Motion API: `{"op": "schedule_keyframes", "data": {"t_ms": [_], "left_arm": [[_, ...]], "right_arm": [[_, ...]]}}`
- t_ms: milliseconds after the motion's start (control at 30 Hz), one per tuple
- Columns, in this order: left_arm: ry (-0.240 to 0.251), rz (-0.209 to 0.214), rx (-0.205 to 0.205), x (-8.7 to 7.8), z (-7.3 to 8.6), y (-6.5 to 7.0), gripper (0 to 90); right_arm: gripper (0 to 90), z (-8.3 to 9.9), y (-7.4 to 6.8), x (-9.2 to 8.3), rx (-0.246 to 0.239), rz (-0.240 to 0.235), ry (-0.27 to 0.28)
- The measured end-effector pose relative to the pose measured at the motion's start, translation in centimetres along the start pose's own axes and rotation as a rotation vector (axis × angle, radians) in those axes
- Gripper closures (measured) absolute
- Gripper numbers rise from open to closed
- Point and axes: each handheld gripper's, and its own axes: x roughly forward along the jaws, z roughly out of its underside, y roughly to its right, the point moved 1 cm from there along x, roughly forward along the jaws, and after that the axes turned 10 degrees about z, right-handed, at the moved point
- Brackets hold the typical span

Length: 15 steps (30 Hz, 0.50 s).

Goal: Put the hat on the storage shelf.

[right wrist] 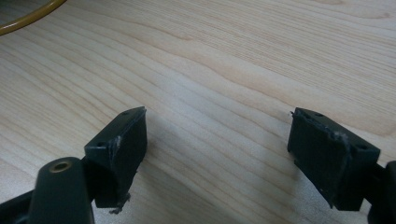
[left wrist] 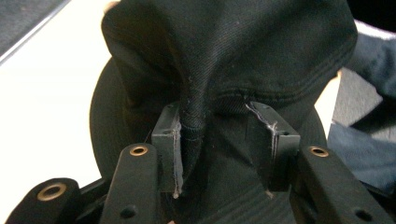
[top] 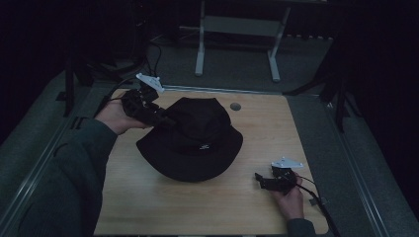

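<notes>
Hat (top: 192,140), a black bucket hat, is lying near the middle of the wooden counter (top: 148,197). The left tongs (top: 165,120) are reaching in from the far left corner, jaws spread around a bunched fold of the hat's fabric. The right tongs (top: 258,178) are resting near the right edge, jaws spread wide over bare wood.

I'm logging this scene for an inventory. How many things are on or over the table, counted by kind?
Black bucket hat: 1
Hand-held tools: 2, the left tool and the right tool
Wooden table: 1
Total: 4
</notes>
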Motion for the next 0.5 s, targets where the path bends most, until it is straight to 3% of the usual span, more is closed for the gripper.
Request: {"op": "schedule_keyframes", "data": {"t_ms": [67,167,267,367,500], "left_arm": [[0.001,0.003,0.002,-0.3,0.2,0.0,57.9],[0.044,-0.005,-0.02,-1.1,0.6,-0.3,52.1],[0.056,-0.028,-0.035,-1.8,1.0,-0.4,46.2],[0.103,-0.088,-0.05,-3.5,2.4,-0.5,44.4],[0.119,-0.156,-0.133,-4.5,4.3,-1.2,43.0]], "right_arm": [[19.7,0.0,0.0,0.0,0.0,0.0,0.0],[19.7,0.0,0.0,0.0,-0.001,0.0,0.0],[19.7,0.0,0.0,0.0,-0.001,0.0,0.0],[19.7,0.0,0.0,0.0,-0.001,0.0,0.0],[19.7,0.0,0.0,0.0,0.0,0.0,0.0]]}}
